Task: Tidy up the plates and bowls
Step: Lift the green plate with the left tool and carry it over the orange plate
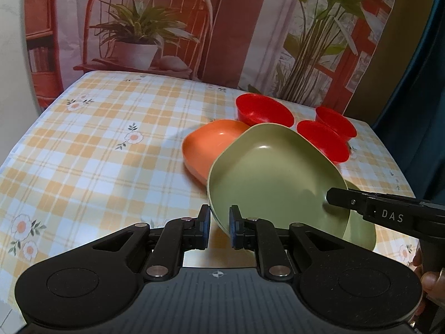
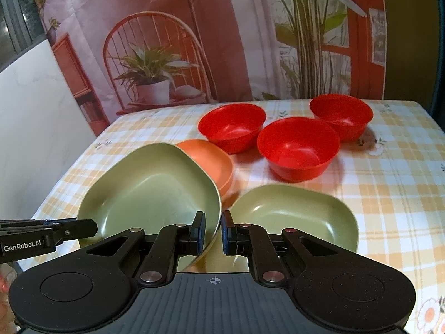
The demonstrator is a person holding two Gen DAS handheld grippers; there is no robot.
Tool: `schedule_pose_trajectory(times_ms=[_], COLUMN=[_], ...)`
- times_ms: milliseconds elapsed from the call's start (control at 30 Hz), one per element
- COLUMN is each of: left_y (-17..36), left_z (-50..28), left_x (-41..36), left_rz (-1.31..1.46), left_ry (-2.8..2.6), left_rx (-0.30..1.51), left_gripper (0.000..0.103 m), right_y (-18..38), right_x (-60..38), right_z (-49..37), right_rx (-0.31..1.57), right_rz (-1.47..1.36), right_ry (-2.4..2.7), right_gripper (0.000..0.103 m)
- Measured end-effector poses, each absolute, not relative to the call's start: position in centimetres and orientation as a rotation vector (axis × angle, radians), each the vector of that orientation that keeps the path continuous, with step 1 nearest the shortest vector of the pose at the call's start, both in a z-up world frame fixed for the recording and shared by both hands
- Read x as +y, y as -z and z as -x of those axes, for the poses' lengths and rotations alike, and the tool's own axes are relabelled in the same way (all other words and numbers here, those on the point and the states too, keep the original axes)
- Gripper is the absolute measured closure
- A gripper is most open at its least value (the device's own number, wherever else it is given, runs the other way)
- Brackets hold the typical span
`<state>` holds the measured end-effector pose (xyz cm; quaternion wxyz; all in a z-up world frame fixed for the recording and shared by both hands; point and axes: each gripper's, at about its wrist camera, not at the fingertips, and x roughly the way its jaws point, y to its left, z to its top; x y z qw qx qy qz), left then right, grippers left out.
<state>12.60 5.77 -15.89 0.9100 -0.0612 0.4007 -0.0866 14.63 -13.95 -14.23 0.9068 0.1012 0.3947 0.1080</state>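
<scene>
A green plate [image 1: 267, 178] [image 2: 150, 192] is held tilted above the checked tablecloth [image 1: 91, 150]. My left gripper [image 1: 219, 226] has its pads on either side of the plate's near rim, shut on it. My right gripper [image 2: 213, 232] is shut on the opposite rim; it also shows in the left wrist view [image 1: 361, 206]. A second green plate [image 2: 297, 217] [image 1: 361, 231] lies flat below and to the right. An orange plate [image 1: 211, 147] [image 2: 211, 161] lies behind the held one. Three red bowls [image 2: 232, 126] [image 2: 299, 147] [image 2: 342, 115] stand further back.
The table's back edge meets a printed backdrop [image 1: 155, 27] showing a chair and plants. A white wall [image 2: 33, 128] is to the left. A dark curtain [image 1: 417, 83] hangs to the right, beyond the table's right edge [image 1: 389, 150].
</scene>
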Motion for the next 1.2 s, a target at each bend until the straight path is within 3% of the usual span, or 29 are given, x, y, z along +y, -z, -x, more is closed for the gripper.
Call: schedule_pose_trajectory(times_ms=[1200], left_y=[16.2], left_z=[-17.4], left_x=[4.7], left_rz=[0.097], left_ry=[0.186], left_rx=[0.887], left_gripper=[0.087], right_y=[15.4], right_x=[-14.6], right_z=[-19.5], right_rx=[0.847], right_rz=[-0.213], right_ry=[-0.212], right_gripper=[0.091])
